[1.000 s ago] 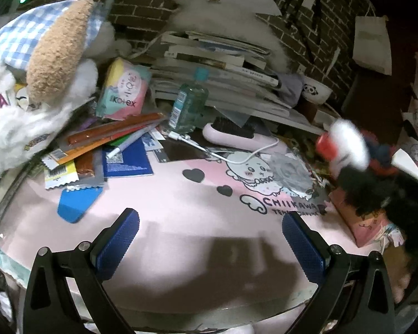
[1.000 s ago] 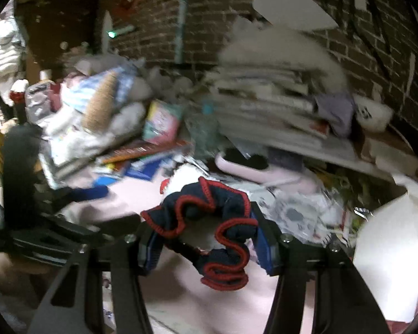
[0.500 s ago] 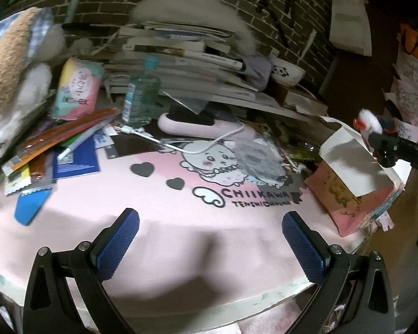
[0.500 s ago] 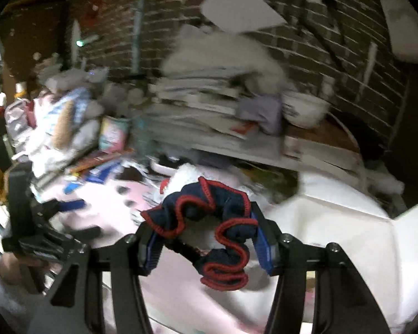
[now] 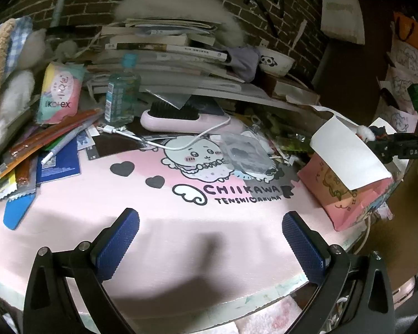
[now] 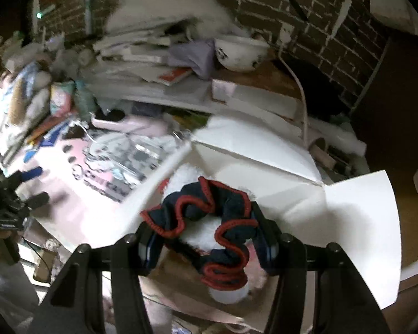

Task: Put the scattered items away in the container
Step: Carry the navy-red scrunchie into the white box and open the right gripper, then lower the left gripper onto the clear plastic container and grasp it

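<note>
My right gripper (image 6: 209, 236) is shut on a navy scrunchie with red trim and white fluff (image 6: 209, 222). It holds it above the open top of the pink box with white flaps (image 6: 264, 144). In the left wrist view that box (image 5: 345, 178) stands at the table's right edge, with the right gripper (image 5: 376, 136) and a tuft of the scrunchie behind its flap. My left gripper (image 5: 209, 242) is open and empty, low over the pink table mat (image 5: 153, 208).
Snack wrappers, pens and a blue booklet (image 5: 58, 161) lie at the left. A clear bottle (image 5: 121, 94), a pink hairbrush (image 5: 186, 118) with a white cable, a plastic sleeve (image 5: 245, 153) and a stack of books (image 5: 167, 50) sit further back. A brick wall is behind.
My right gripper carried the scrunchie rightward from over the table to above the open box. The left wrist view swung right, bringing the box into view; the left gripper stayed open.
</note>
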